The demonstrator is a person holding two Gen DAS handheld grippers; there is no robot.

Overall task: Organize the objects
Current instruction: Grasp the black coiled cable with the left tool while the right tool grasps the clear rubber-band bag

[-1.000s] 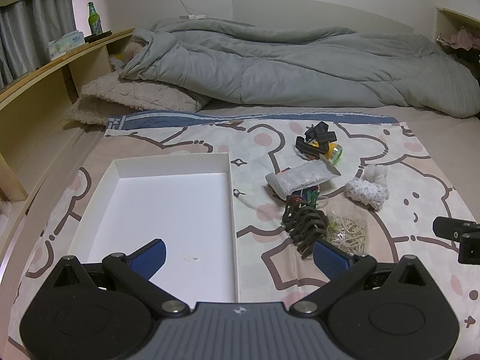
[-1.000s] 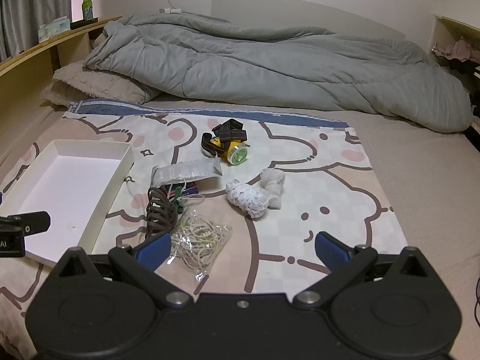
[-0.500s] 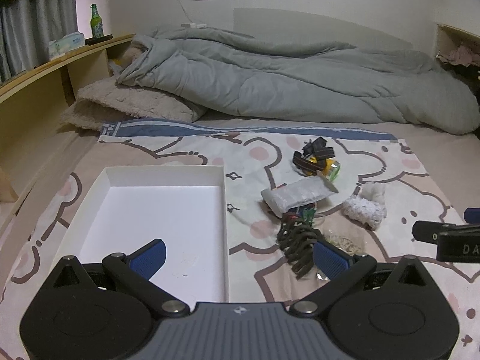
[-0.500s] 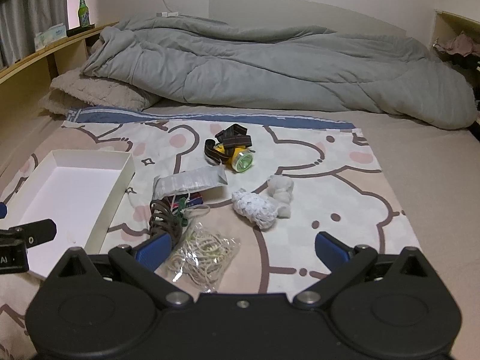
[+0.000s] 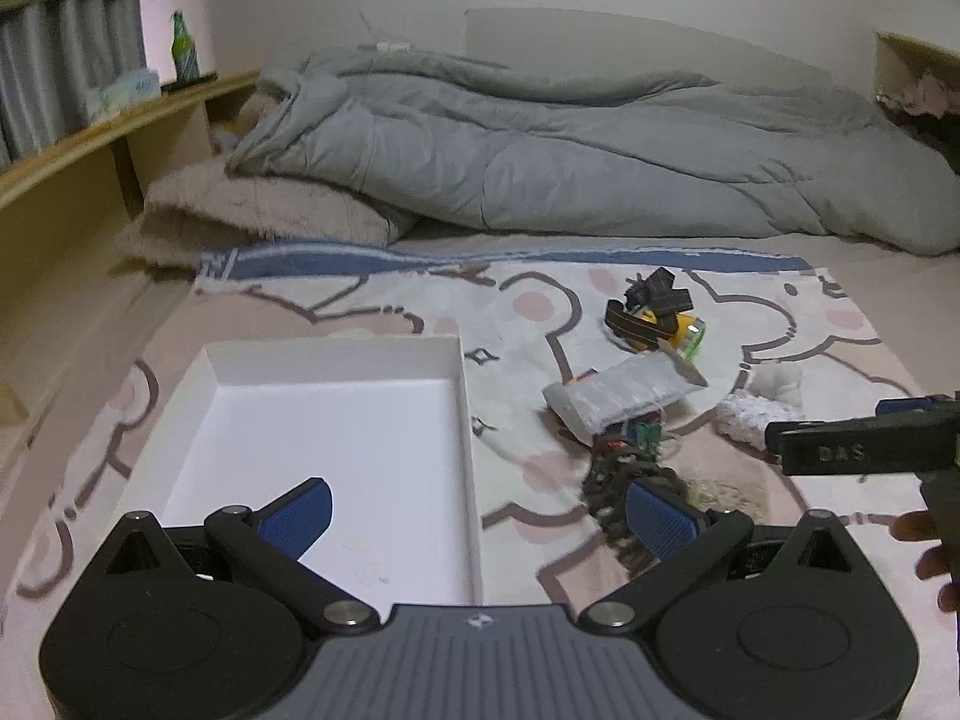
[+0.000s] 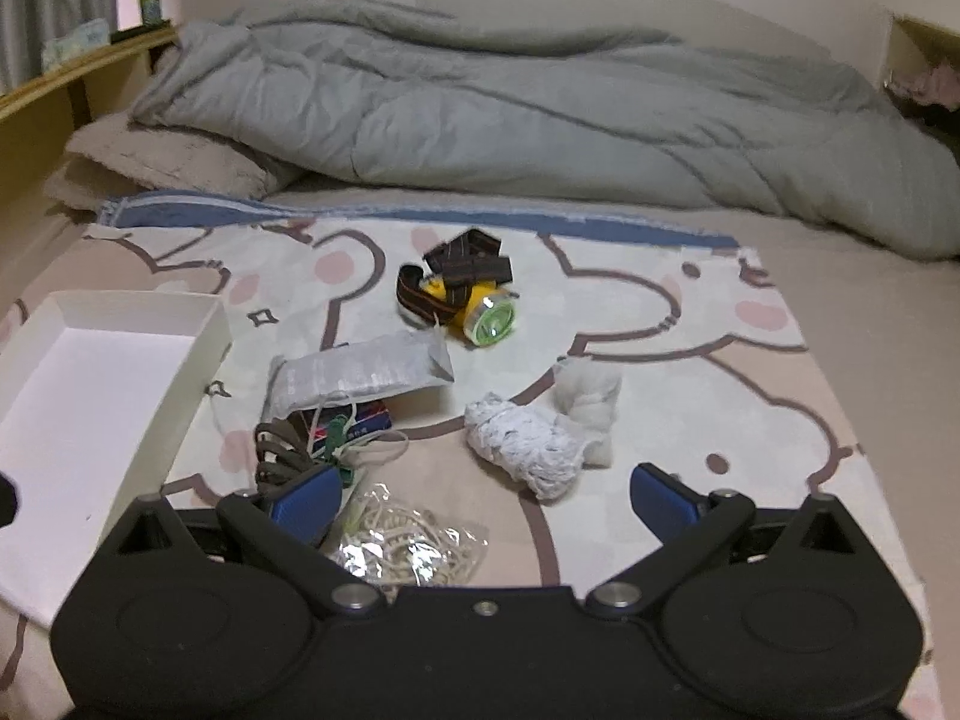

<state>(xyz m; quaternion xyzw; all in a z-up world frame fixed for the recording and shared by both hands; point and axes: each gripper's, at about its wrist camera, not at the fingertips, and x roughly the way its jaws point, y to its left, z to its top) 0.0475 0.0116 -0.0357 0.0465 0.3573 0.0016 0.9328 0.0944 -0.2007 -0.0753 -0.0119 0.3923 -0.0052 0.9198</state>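
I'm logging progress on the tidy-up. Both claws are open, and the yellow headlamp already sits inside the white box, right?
Not quite. The yellow headlamp still lies on the bear-print blanket, outside the white box, which holds nothing, as the right wrist view shows. Both the left claw and right claw are indeed open.

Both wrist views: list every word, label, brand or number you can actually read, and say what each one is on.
"DAS": on the black finger of the right gripper, seen in the left wrist view; it may be part of a longer word.
Green bottle label: too small to read.
Tissue box print: blurred.
Small blue and red card under the silver pouch: print unreadable.
Small emblem on the left gripper body: a mark, no letters.
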